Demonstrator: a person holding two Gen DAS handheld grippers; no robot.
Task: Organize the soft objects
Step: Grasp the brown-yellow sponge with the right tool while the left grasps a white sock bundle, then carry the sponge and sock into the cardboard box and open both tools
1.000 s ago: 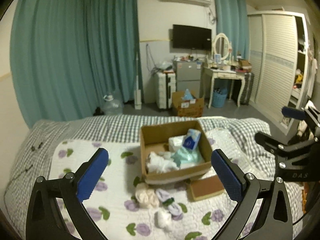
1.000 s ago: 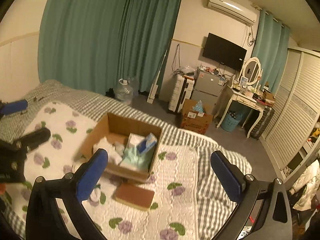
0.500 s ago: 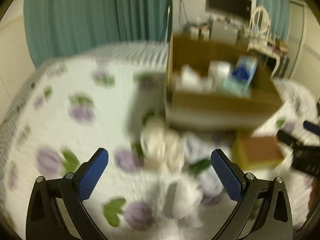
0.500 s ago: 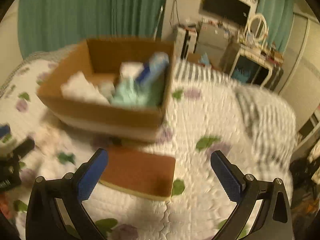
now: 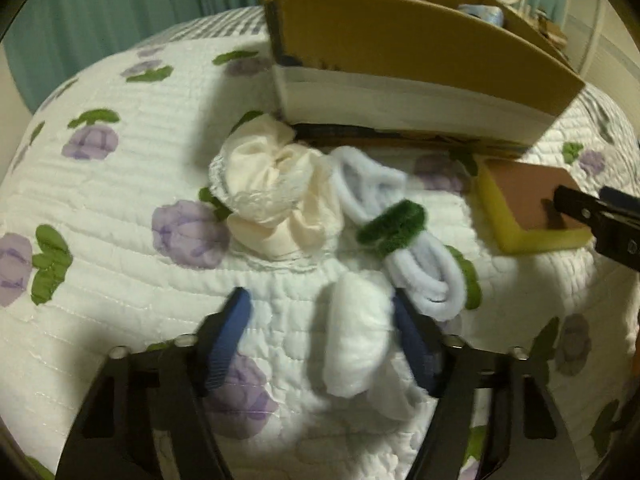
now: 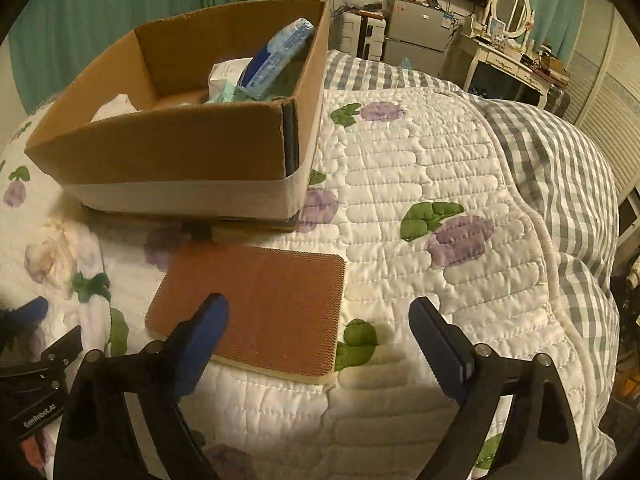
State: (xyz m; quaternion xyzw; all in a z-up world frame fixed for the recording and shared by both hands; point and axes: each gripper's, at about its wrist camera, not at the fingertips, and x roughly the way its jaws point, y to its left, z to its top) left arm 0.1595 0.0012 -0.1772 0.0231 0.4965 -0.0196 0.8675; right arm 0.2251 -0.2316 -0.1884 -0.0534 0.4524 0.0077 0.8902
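Change: both grippers have been lowered from a view across the room to just above the bed; the blur of half a second ago is gone.
Left gripper (image 5: pixel 320 336): fingers spread apart, set around a white roll (image 5: pixel 356 340) at lower centre of the left view; the right finger (image 5: pixel 416 348) is seen against the roll's side, the left finger (image 5: pixel 226 340) is apart from it. Not clamped.
Right gripper (image 6: pixel 320 344): fingers held wide; the left finger (image 6: pixel 200 344) overlaps the near edge of the sponge (image 6: pixel 260 300), whether touching cannot be told.
Sponge: brown top, yellow body, flat on the quilt (image 6: pixel 420 200) just before the box (image 6: pixel 180 152).
Scrunchie (image 5: pixel 272 188): cream, at centre of the left view, beside the box's near left corner.
Bundle (image 5: pixel 400 236): pale blue loops bound by a green band, between scrunchie and sponge.
Box: cardboard, open-topped, upper left of the right view; packets and white cloth are held inside.
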